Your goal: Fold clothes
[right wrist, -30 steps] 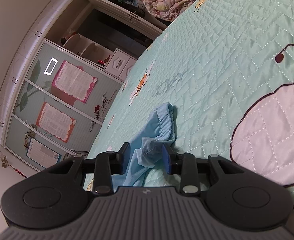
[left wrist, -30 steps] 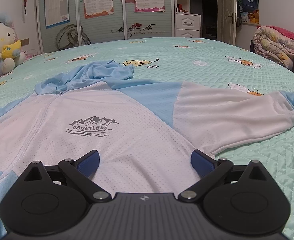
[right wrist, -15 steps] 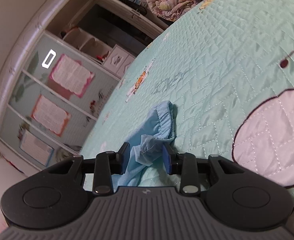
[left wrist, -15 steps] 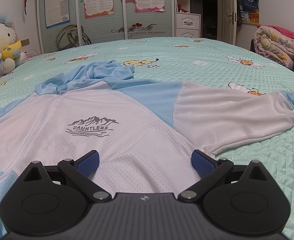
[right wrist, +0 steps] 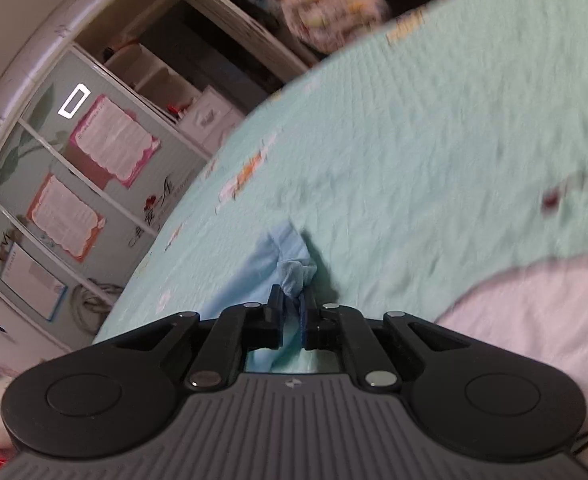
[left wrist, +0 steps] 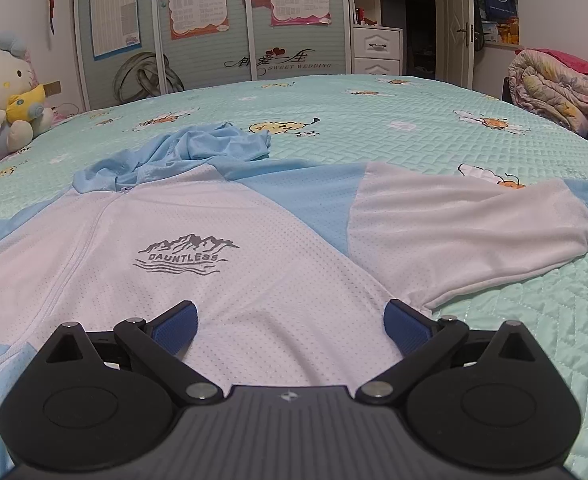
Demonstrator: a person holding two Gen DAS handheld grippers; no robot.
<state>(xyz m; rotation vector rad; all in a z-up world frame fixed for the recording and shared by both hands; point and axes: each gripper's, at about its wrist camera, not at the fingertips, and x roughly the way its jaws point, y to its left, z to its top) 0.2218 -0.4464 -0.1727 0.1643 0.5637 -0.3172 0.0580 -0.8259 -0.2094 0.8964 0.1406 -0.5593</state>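
A white perforated-mesh jacket point(left wrist: 229, 280) with pale blue panels, zip and crumpled hood lies spread flat on the quilted mint bedspread point(left wrist: 414, 120). The left gripper point(left wrist: 289, 322) hovers over its hem, blue ribbed pads wide apart. The right gripper point(right wrist: 291, 312) is closing, pinching the bunched blue cuff point(right wrist: 294, 274).

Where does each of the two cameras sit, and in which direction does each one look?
Left wrist: sits on the left tongs, low over the jacket, looking across the bed toward the wardrobe; its open tongs show.
Right wrist: sits on the right tongs, rolled sideways, looking along the bed; its tongs are closing on the blue sleeve cuff.
Shared: the bed, wardrobe, and rolled quilt.
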